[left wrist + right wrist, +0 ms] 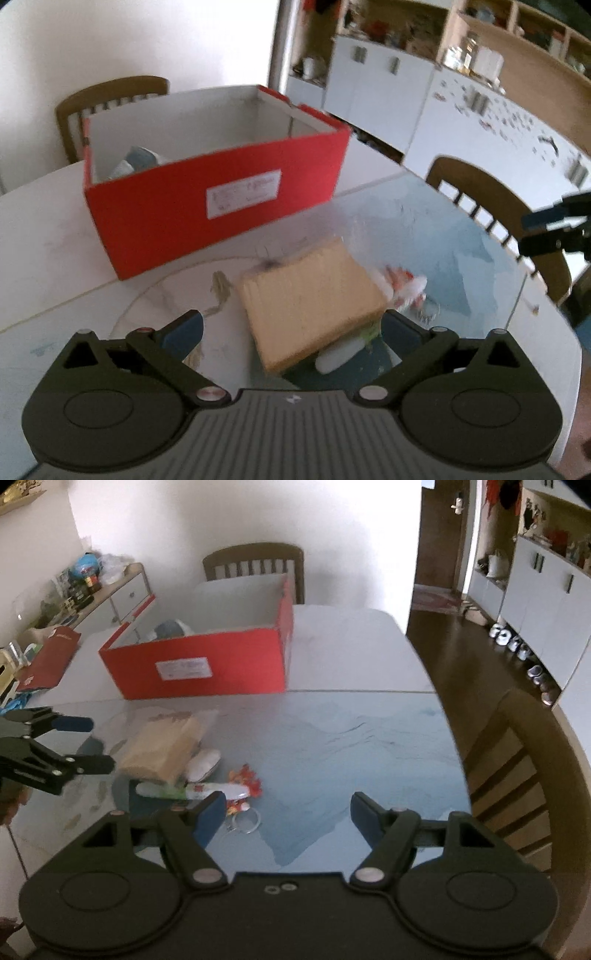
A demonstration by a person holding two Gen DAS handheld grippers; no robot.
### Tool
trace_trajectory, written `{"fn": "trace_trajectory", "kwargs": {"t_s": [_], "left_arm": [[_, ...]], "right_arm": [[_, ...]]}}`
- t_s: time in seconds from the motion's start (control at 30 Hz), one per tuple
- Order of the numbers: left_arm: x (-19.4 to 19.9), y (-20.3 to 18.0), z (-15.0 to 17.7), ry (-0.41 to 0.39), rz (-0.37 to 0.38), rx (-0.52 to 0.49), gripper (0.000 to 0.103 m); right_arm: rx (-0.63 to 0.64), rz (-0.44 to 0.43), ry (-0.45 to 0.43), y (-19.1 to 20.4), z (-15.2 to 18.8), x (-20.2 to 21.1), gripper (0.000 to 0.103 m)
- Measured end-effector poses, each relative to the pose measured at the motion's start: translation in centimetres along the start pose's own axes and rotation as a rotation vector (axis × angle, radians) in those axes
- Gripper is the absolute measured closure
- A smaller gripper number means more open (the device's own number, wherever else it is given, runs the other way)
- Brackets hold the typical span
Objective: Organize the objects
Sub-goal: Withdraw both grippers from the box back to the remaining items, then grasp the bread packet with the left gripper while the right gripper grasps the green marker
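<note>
An open red box stands on the table, also in the right wrist view; a grey-blue item lies inside. A tan bundle in clear wrap lies on the glass, also in the right wrist view. Beside it are a white-green tube, a red-orange trinket and a key ring. My left gripper is open, its jaws either side of the bundle's near end. My right gripper is open and empty, right of the small items.
Wooden chairs stand at the far side and at the right of the table. A red lid lies at the left. White cabinets line the wall. The right gripper shows at the left wrist view's right edge.
</note>
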State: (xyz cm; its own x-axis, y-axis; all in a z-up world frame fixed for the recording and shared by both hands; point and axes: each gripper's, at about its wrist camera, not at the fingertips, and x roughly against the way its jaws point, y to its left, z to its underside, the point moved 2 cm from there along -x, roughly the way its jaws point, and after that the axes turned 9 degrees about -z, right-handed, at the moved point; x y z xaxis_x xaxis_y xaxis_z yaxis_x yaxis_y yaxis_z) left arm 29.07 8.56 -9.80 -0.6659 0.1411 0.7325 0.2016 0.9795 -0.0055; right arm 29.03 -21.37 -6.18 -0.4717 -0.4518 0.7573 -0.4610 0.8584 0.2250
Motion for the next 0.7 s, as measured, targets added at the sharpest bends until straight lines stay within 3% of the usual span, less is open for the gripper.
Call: {"fn": "trace_trajectory", "kwargs": {"t_s": [0.27,0.4,0.7], "left_arm": [[-1.6,-1.5,0.1,-0.028,0.083,-0.285,0.000],[-3.0,-1.4,-0.8,0.001,0.145,-0.415,0.000],[-6.2,-0.4,-3.2,0.086,0.262,-0.532,0.000]], "right_arm": [[0.025,-0.040,0.064,1.9,0.6,-2.2,0.029],[0.045,-0.055,0.097,2.6,0.9,-3.0,0.029],[0.100,-0.088,0.171,4.1,1.7,-4.9,0.029]]}}
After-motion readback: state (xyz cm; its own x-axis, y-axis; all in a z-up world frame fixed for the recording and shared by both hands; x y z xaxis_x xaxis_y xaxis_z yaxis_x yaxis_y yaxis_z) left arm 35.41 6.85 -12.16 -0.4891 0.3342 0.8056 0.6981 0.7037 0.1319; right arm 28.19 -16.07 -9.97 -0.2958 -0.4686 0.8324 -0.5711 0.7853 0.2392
